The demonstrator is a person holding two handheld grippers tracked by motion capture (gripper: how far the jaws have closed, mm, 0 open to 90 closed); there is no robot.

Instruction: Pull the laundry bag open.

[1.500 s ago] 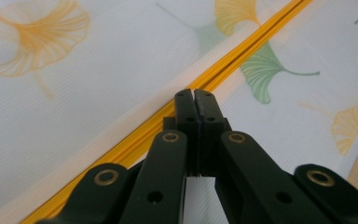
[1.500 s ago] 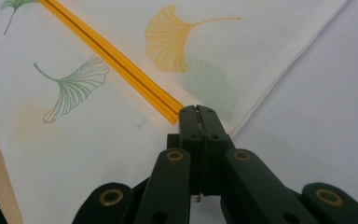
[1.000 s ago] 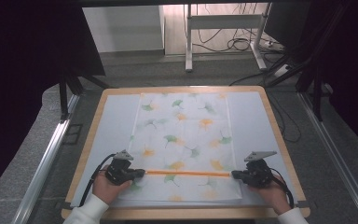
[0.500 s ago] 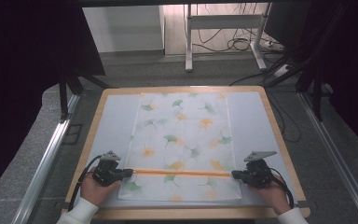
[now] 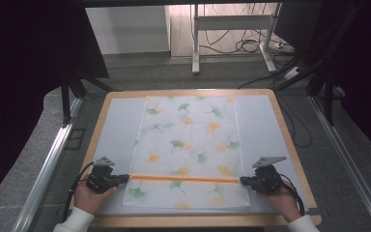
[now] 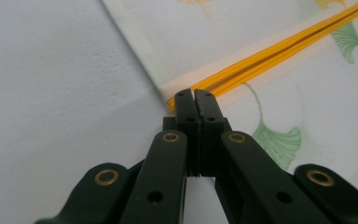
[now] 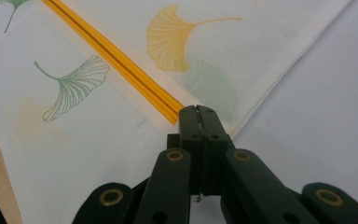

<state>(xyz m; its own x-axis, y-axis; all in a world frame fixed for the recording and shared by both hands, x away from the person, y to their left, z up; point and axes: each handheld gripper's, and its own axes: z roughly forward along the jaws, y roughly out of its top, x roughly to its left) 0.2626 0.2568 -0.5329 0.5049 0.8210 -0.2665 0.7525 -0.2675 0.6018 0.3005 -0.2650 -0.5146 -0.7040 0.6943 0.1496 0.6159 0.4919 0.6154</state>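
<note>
1. Cloth (image 5: 189, 145), the ginkgo-print one, lies flat on the table (image 5: 116, 125) stretching away from both my tongs, with its near part folded so an orange stripe (image 5: 183, 178) runs straight between them.
2. Left gripper (image 5: 125, 179) has its jaws pressed together right at the stripe's end on the cloth's edge (image 6: 168, 100). Looks like it's pinching the fold there, though I can't see the fabric between the tips for sure.
3. Right gripper (image 5: 244, 181) is the same story at the other end: jaws closed at the stripe's tip (image 7: 175, 116), just beside the hem.
4. For a clean fold, I reckon both tongs should lift together and travel level, keeping that stripe taut.
5. If one side leads, the fold line will probably skew, so match speed.
6. Don't tug outward too hard, since thin fabric could slip from the tips.
</note>
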